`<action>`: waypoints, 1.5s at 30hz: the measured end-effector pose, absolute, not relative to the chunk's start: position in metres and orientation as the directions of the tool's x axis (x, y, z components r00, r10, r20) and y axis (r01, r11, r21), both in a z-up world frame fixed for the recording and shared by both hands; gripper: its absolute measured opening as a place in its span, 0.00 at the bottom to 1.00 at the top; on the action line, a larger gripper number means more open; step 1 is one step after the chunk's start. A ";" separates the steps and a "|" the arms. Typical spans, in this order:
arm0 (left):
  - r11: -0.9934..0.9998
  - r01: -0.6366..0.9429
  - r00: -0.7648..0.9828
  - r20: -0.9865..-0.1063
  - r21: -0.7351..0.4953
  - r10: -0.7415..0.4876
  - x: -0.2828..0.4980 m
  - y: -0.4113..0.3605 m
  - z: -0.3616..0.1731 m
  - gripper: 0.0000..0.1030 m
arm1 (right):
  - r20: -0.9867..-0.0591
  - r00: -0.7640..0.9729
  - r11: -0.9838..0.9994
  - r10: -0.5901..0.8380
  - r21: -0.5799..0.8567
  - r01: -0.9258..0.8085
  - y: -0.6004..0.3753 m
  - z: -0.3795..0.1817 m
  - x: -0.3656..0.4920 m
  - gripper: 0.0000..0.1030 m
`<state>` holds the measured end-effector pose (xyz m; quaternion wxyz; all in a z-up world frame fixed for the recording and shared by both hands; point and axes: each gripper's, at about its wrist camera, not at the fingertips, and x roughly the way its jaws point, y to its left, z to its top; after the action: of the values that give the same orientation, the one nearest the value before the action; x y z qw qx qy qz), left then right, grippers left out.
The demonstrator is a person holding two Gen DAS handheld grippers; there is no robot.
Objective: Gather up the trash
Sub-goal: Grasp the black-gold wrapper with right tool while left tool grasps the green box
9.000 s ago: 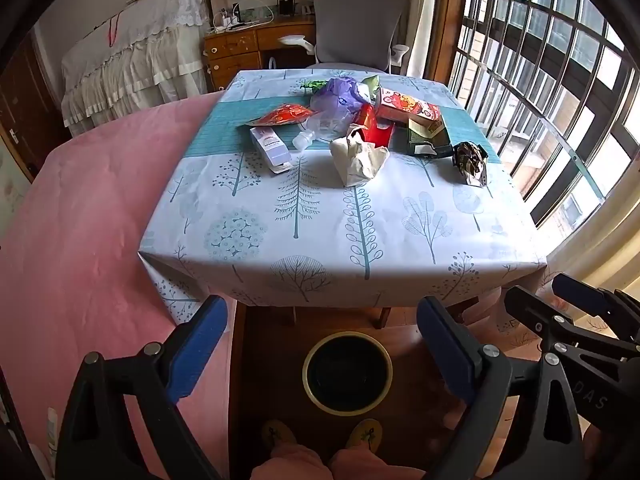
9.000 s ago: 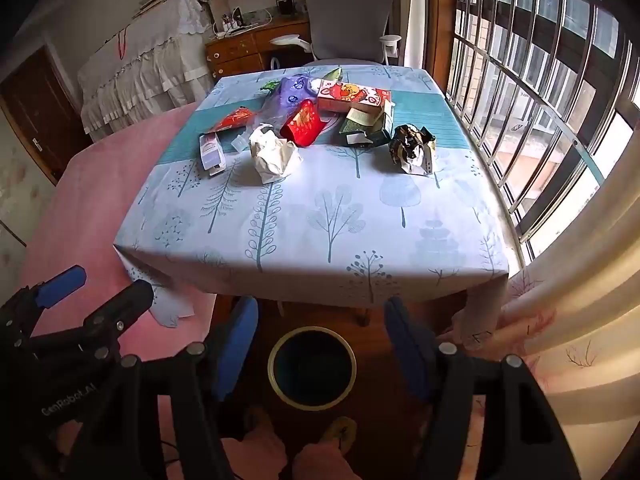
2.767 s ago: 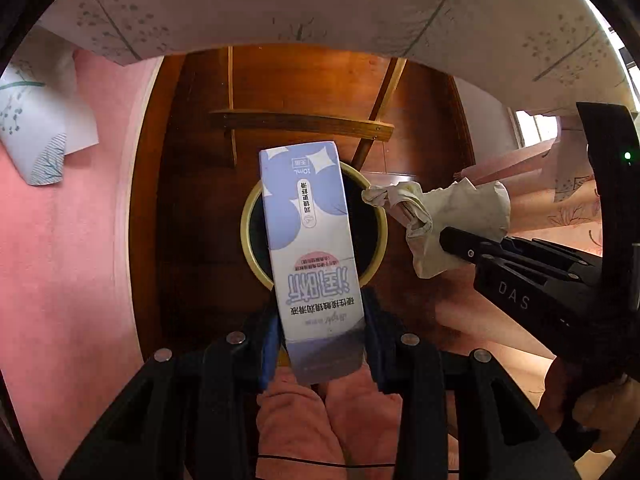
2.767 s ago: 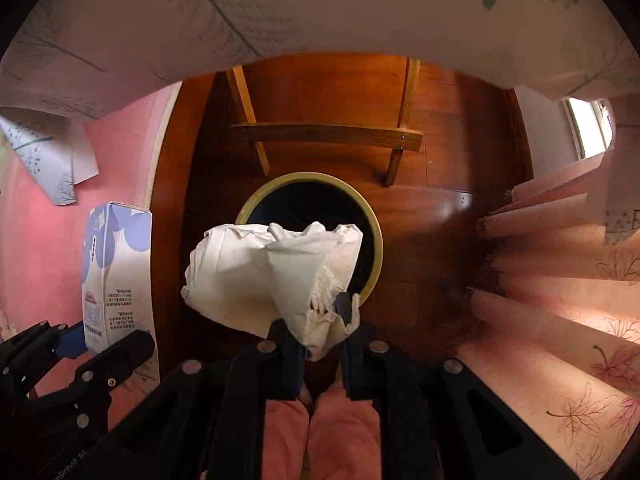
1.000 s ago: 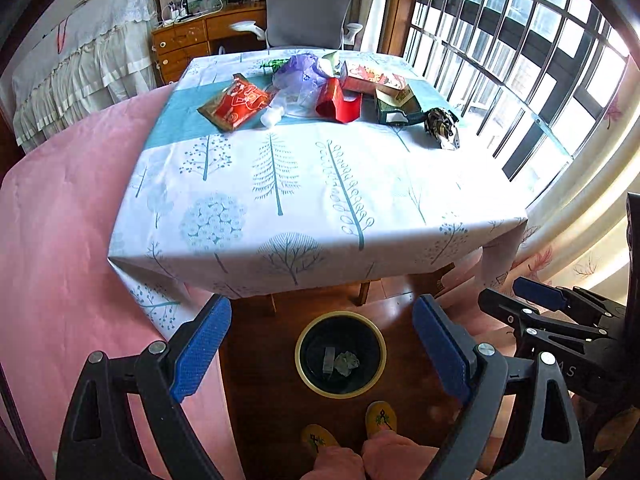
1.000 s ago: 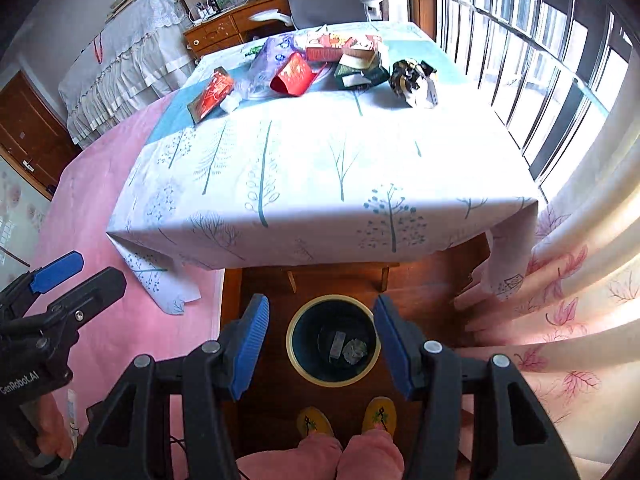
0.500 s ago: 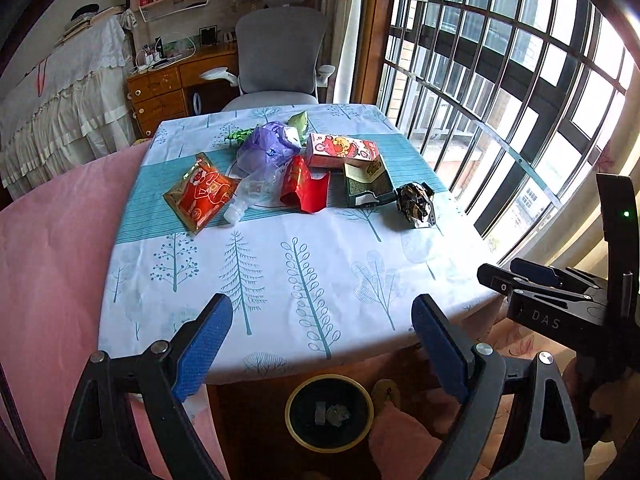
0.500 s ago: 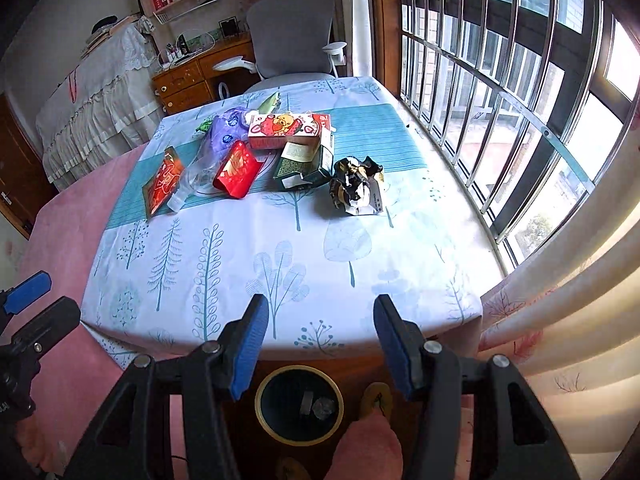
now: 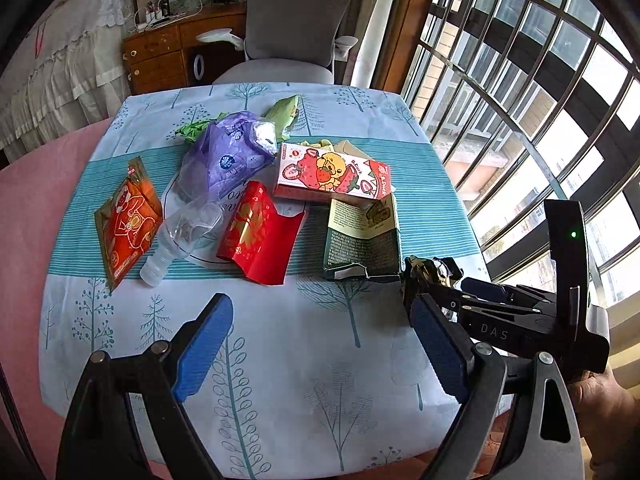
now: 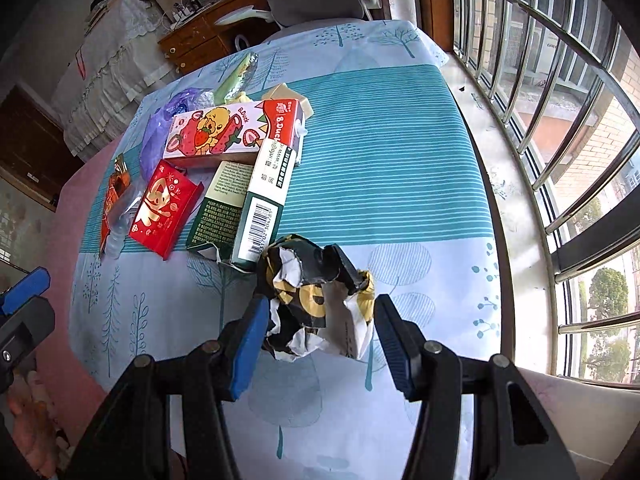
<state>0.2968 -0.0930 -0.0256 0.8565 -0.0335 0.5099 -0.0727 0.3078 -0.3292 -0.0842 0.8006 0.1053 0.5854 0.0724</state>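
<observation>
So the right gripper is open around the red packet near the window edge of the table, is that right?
Not quite. The right gripper is open, but it brackets the crumpled black and yellow wrapper, not the red packet, which lies further left. The right wrist view shows this.

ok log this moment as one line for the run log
phase: reach | right gripper: open, straddling crumpled black-and-yellow paper wrapper | left gripper: open, empty, above tree-print tablecloth | wrapper: on table, not gripped

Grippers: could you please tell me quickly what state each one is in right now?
Left gripper: open, empty.
Right gripper: open, straddling the crumpled wrapper, not yet clamped.
</observation>
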 end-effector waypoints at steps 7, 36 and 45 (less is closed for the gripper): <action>0.989 0.045 0.408 -0.901 -0.144 -0.149 0.340 -0.115 -0.048 0.85 | -0.911 0.269 0.949 0.313 0.286 -0.134 -0.322 -0.096 0.330 0.55; 0.987 0.079 0.203 -0.972 0.137 0.119 0.427 -0.200 -0.128 0.50 | -0.894 0.292 0.938 0.341 0.343 -0.044 -0.390 -0.093 0.369 0.35; 0.981 0.097 0.258 -0.956 0.167 0.138 0.421 -0.201 -0.116 0.20 | -0.885 0.275 0.925 0.375 0.374 -0.058 -0.384 -0.094 0.355 0.34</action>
<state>0.4205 -0.2007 -0.1158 0.7871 0.0963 0.6091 0.0128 0.3547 -0.3836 -0.0937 0.7869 0.1353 0.5860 0.1377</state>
